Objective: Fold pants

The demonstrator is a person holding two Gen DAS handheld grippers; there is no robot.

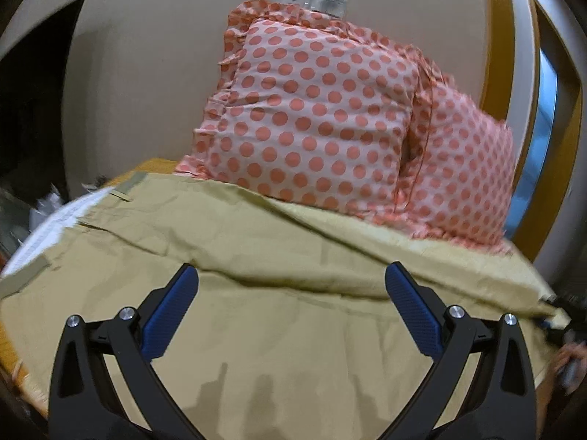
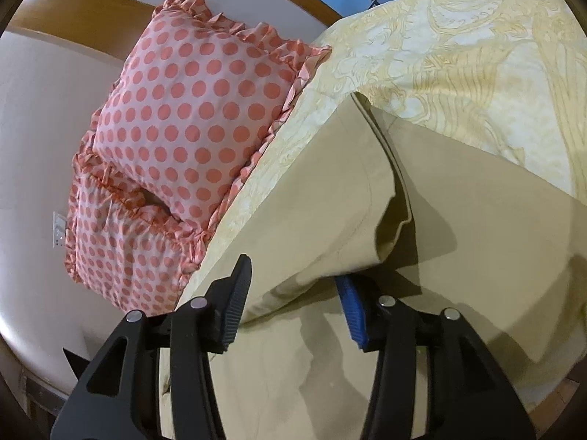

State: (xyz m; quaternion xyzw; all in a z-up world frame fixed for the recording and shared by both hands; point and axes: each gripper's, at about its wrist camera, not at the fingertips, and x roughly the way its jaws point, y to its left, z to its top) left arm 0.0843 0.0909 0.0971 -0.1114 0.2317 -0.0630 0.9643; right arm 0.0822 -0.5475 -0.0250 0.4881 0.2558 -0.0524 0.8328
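Observation:
The khaki pants (image 1: 279,293) lie spread flat on the bed, waistband with belt loops at the left. My left gripper (image 1: 291,278) is open just above the cloth, holding nothing. In the right wrist view the pants (image 2: 330,190) show two legs, one lying raised over the other. My right gripper (image 2: 293,275) is open, its jaws on either side of the folded leg edge; the right blue pad (image 2: 352,311) is partly tucked under the cloth. The right gripper also shows at the pants' far right edge in the left wrist view (image 1: 561,311).
Two pink pillows with orange dots (image 1: 323,110) lean against the wall behind the pants, also in the right wrist view (image 2: 190,117). A yellow patterned bedsheet (image 2: 458,55) covers the bed. A wall socket (image 1: 312,0) sits above the pillows. Papers (image 1: 47,216) lie at the left.

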